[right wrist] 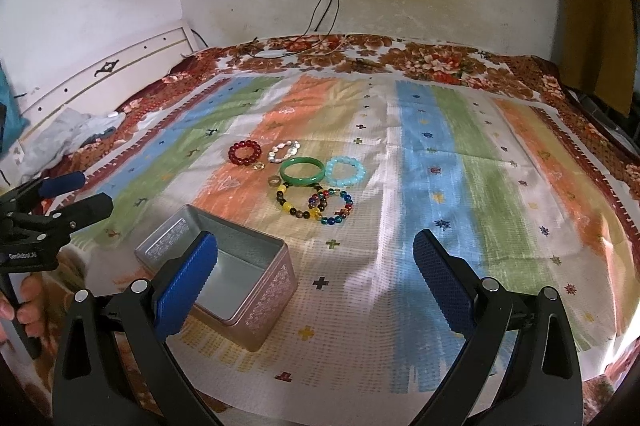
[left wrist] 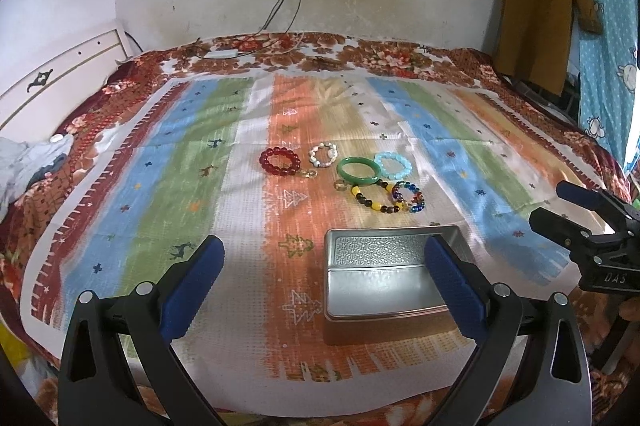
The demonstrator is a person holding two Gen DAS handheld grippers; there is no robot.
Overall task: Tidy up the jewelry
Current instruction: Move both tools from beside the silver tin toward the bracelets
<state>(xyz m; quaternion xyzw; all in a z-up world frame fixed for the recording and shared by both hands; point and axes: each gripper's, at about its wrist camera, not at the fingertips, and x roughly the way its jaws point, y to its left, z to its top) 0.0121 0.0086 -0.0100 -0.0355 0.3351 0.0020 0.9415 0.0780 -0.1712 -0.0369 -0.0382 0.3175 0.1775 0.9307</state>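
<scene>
Several bracelets lie on a striped cloth: a red bead bracelet (left wrist: 279, 161) (right wrist: 244, 151), a white pearl one (left wrist: 322, 155) (right wrist: 285, 151), a green bangle (left wrist: 358, 172) (right wrist: 302, 169), a light blue bead one (left wrist: 393, 164) (right wrist: 345, 171), a yellow-brown one (left wrist: 374, 199) (right wrist: 298, 203) and a multicolour one (left wrist: 408, 196) (right wrist: 330, 206). An open empty metal tin (left wrist: 384, 280) (right wrist: 224, 276) stands nearer. My left gripper (left wrist: 324, 282) is open above the tin's left side. My right gripper (right wrist: 316, 278) is open, right of the tin. Both are empty.
The cloth (right wrist: 460, 185) covers a bed with a floral blanket (left wrist: 380, 57). A white headboard (left wrist: 60, 73) stands at left. Cables and a charger (left wrist: 220, 53) lie at the far edge. Clothes hang at right (left wrist: 540, 5). Small rings (left wrist: 340, 185) lie by the bangle.
</scene>
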